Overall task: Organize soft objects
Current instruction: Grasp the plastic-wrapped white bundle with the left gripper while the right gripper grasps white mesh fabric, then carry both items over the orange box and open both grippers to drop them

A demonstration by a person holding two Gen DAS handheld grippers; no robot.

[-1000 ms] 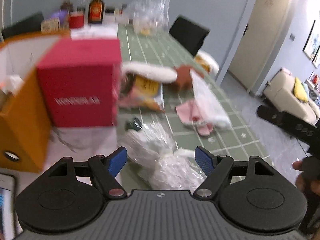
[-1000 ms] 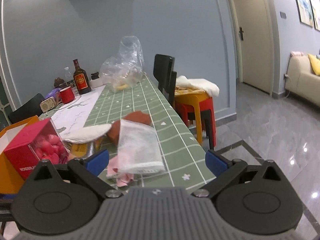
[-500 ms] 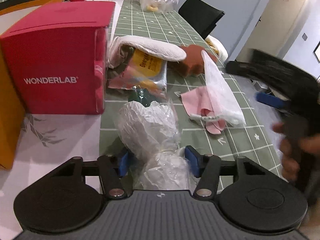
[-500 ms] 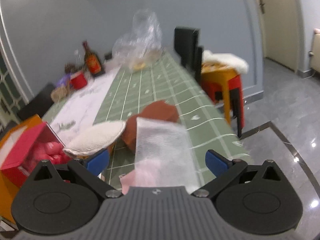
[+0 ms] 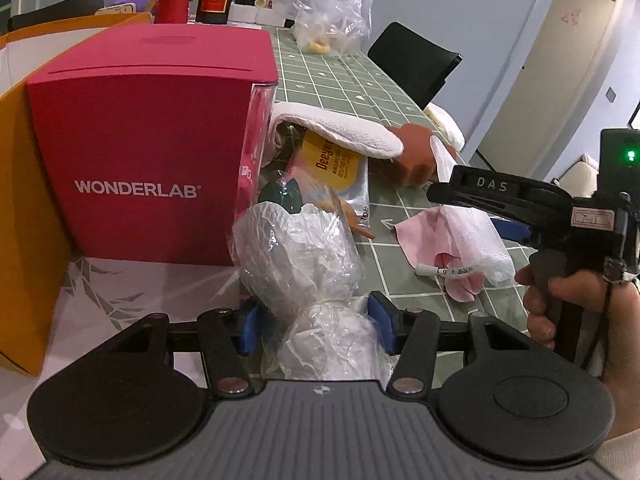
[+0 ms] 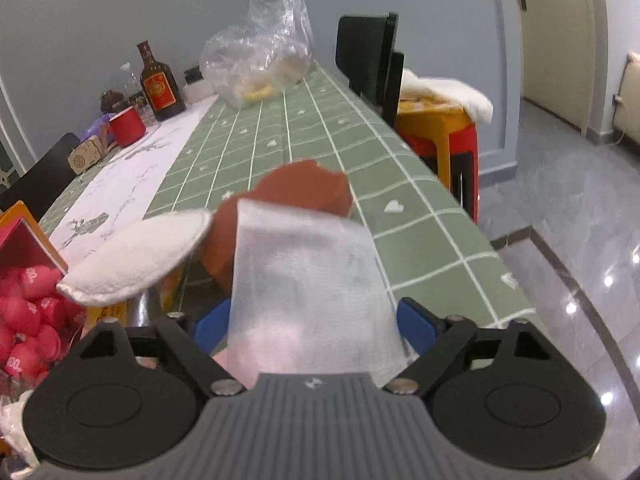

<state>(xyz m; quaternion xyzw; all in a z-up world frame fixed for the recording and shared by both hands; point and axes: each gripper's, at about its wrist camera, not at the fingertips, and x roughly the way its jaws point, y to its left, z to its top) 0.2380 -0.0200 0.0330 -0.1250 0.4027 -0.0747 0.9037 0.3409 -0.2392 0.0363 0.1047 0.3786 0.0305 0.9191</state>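
Observation:
In the left wrist view my left gripper (image 5: 317, 324) is shut on the tied neck of a crinkled clear-plastic bundle (image 5: 300, 256) with white stuffing, lying on the table in front of the red WONDERLAB box (image 5: 152, 140). My right gripper (image 6: 314, 326) straddles a white mesh pouch (image 6: 308, 280) holding pink cloth. Its jaws are closing, and the pouch fills the gap between the blue pads. The same pouch (image 5: 460, 236) shows under that gripper, with a hand (image 5: 560, 300) on its handle. A white fluffy pad (image 6: 136, 256) and a brown soft lump (image 6: 304, 192) lie just beyond.
An orange box (image 5: 24, 200) stands left of the red one. A yellow-labelled packet (image 5: 332, 160) lies under the fluffy pad. Far down the green checked tablecloth (image 6: 280, 132) are a bottle (image 6: 158, 80), a red cup (image 6: 126, 126) and a clear bag (image 6: 264, 52). A black chair (image 6: 368, 52) and an orange stool (image 6: 436, 120) flank the right edge.
My left gripper dropped onto the plastic bundle and closed on it. My right gripper swung in low over the mesh pouch, and its jaws have narrowed around it.

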